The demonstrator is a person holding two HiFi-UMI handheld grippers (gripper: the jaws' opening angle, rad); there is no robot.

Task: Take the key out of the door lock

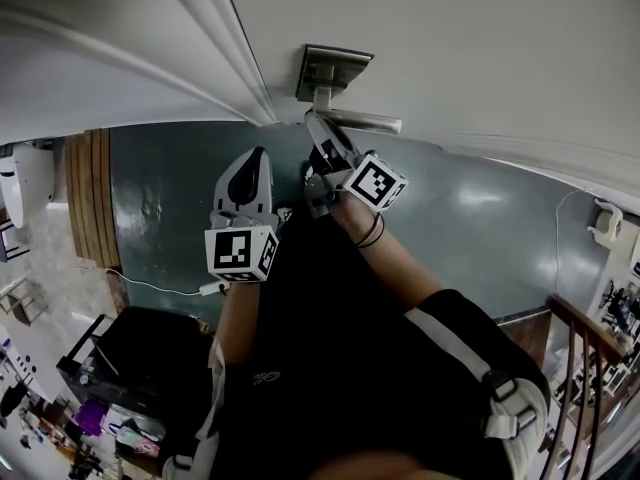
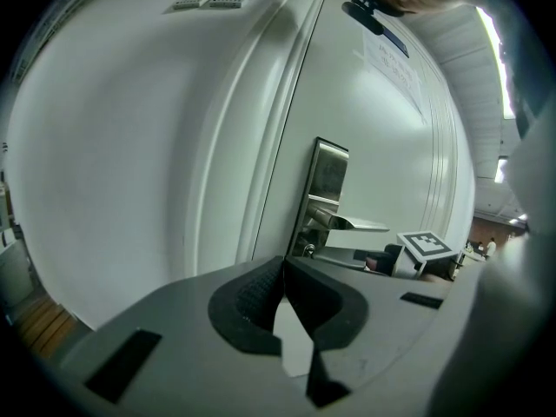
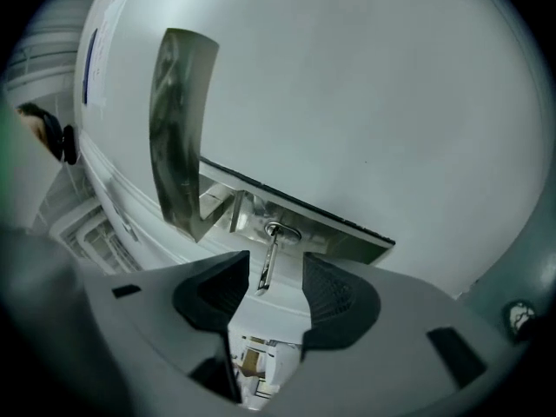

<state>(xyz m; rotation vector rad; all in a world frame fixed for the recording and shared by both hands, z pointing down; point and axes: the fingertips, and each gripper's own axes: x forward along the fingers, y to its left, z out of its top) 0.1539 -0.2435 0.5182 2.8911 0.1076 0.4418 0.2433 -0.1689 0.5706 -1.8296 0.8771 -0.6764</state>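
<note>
In the door lock (image 3: 283,231): slim silver key (image 3: 269,263), seen edge-on, sticking out.
Right tool (image 3: 274,272): jaws apart, either side of the key, not clamping it.
Left tool (image 2: 284,276): jaws together, empty.
</note>
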